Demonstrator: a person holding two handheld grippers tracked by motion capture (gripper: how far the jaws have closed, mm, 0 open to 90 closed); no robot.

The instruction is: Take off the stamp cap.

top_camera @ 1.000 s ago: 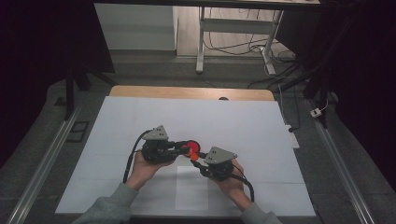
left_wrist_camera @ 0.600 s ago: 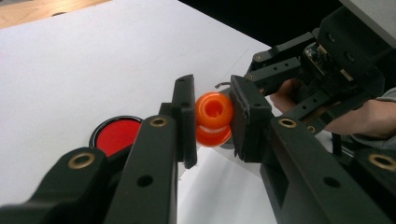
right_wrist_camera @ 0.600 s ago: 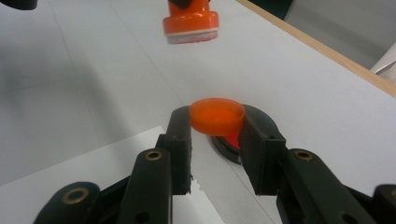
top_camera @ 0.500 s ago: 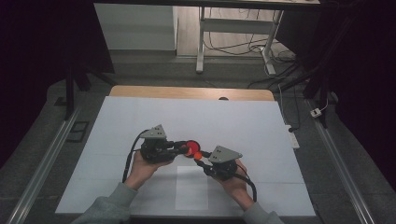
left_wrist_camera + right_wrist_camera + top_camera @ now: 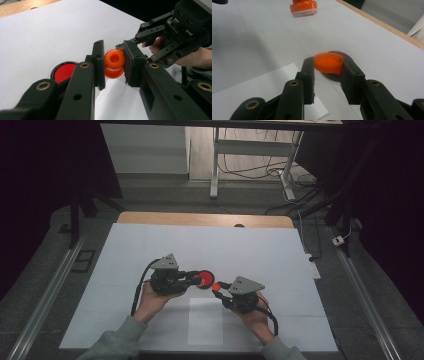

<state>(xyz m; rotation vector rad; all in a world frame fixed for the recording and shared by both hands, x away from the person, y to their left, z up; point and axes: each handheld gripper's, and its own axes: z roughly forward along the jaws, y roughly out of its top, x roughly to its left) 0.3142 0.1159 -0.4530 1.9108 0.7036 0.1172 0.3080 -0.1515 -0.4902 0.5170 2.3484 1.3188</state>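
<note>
I judge the pull-apart done: my left gripper pinches the orange ribbed spout between its jaws, lifted off the tabletop, while my right gripper pinches the small orange cap, a smooth shallow plastic cup. Both sit mid-table, near me, slightly apart. Just beyond them lies a flat red disc in a black rim. What remains, I think, is setting the pieces down.
</note>
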